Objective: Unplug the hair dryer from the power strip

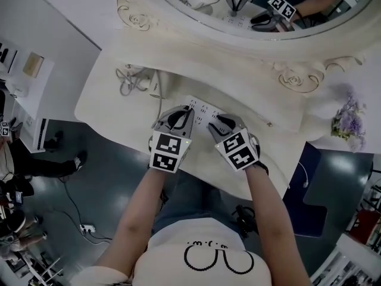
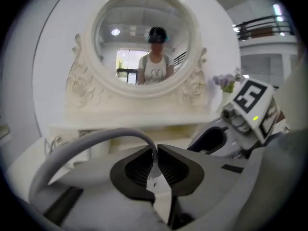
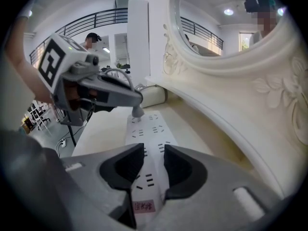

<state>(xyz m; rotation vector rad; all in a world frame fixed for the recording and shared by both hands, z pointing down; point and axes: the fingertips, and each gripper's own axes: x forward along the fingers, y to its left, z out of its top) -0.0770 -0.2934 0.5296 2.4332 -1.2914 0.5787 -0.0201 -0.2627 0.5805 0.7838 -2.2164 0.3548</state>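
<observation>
The cream vanity table [image 1: 113, 94], carved and glossy, carried a round mirror [image 2: 144, 37]; on it lay a flat white power strip [image 3: 150, 129] (long, smooth plastic); the right gripper [image 3: 154, 162] stood over its near end, jaws apart; the left gripper [image 2: 156, 160] pinched the grey plug [image 3: 137, 112] standing in the strip's far end, its rubbery cord [image 2: 91, 143] arching away.

A curved cream tabletop [image 1: 113, 97] sits below an ornate round mirror [image 1: 250, 8]. A white power strip [image 1: 201, 108] lies flat near the tabletop's middle. A loose coil of grey cable [image 1: 127, 80] lies toward the back left, and purple flowers [image 1: 348, 121] stand at the far right.
</observation>
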